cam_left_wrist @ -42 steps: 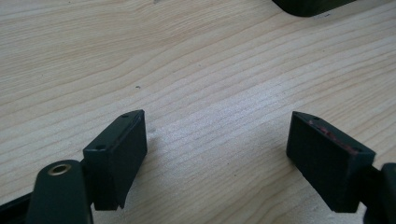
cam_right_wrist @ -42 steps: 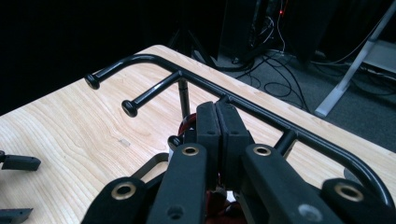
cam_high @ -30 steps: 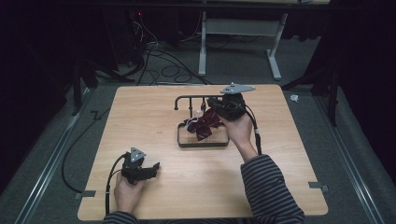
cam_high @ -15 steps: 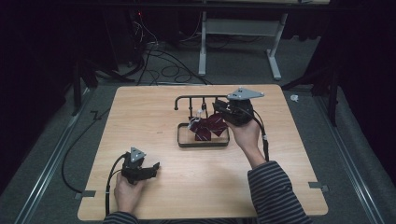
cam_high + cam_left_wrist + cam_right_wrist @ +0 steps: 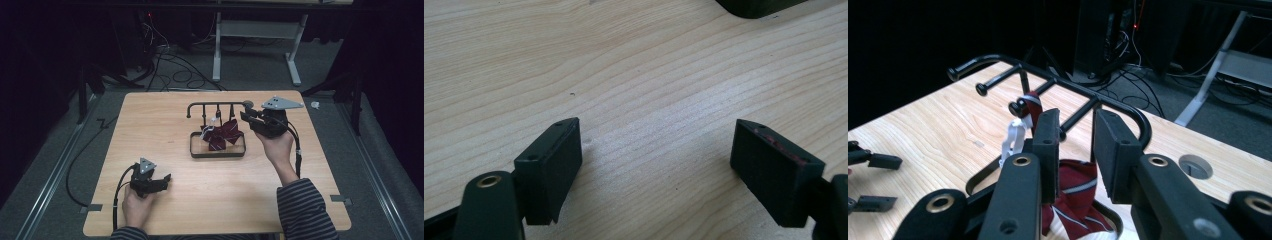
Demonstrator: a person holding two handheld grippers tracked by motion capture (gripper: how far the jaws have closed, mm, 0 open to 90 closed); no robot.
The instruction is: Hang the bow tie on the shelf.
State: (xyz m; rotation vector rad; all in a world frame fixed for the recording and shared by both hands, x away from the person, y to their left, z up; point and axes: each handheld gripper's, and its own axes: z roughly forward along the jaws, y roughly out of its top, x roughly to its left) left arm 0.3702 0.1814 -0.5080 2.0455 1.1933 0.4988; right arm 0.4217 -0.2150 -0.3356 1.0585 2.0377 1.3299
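Nearest you, your left tool (image 5: 159, 181) rests low on the tabletop (image 5: 165, 125) with its jaws spread wide and nothing between them, just bare wood grain in the left gripper view. Farther out, your right tool (image 5: 248, 117) has drawn back to the right of the rack (image 5: 218, 105), and its jaws have just been opening: in the right gripper view they stand at a narrow gap with nothing pinched between the pads. The dark red striped bow tie (image 5: 222, 134) now hangs by its white clip (image 5: 1013, 138) from a peg of the rack, draping into the tray (image 5: 218, 155) below. That looks like a finished hang; judge whether the clip sits securely before you pull farther away.
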